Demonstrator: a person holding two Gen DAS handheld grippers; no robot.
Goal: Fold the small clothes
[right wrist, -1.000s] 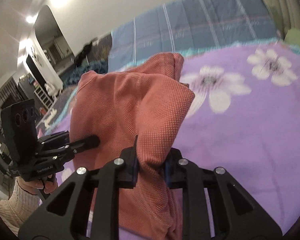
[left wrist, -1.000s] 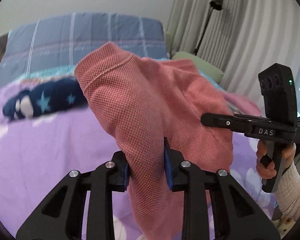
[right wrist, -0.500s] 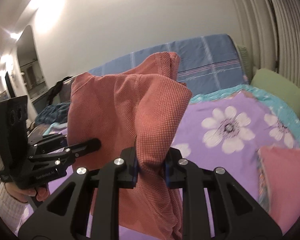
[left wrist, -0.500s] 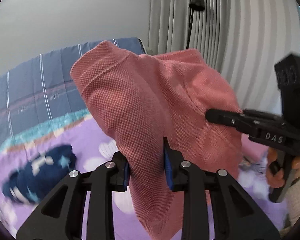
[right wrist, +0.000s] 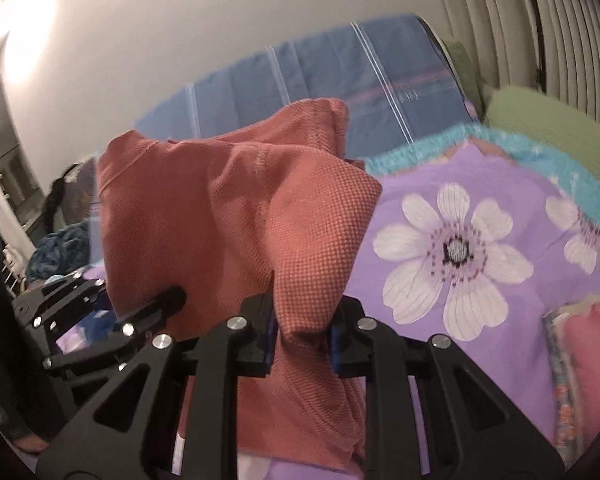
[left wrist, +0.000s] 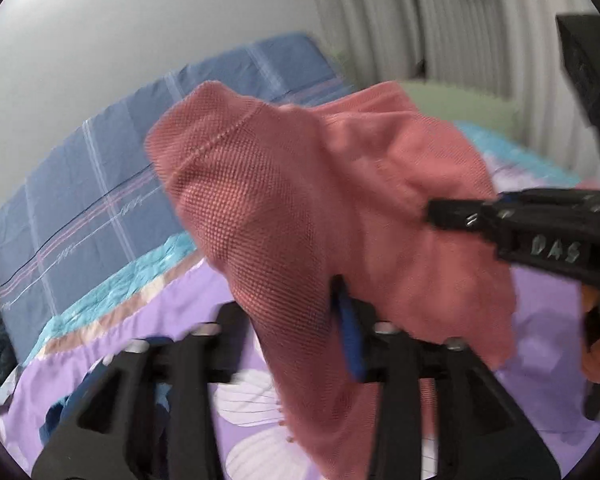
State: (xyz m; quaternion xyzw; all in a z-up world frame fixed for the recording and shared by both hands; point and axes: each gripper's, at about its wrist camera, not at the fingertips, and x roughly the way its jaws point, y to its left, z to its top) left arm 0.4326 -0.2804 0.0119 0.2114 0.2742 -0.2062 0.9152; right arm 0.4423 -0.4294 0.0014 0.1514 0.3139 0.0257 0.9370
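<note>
Both grippers hold up one pink shirt (right wrist: 228,216) above the flowered purple bed (right wrist: 500,184), the left gripper (left wrist: 296,332) with jaws opening and cloth hanging loosely between them, the right gripper (right wrist: 302,340) also opening though its pads still pinch a fold.

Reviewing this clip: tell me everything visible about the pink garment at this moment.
The pink garment is a small salmon-pink piece of waffle-textured knit with a stitched hem band along its top edge. It hangs bunched and draped above the purple flowered bedspread, unfolded. Cloth sits between the pads of both claws: the right claw, opening, with fabric still filling its gap, and the left claw, also opening, its jaws standing wider than the fabric.
</note>
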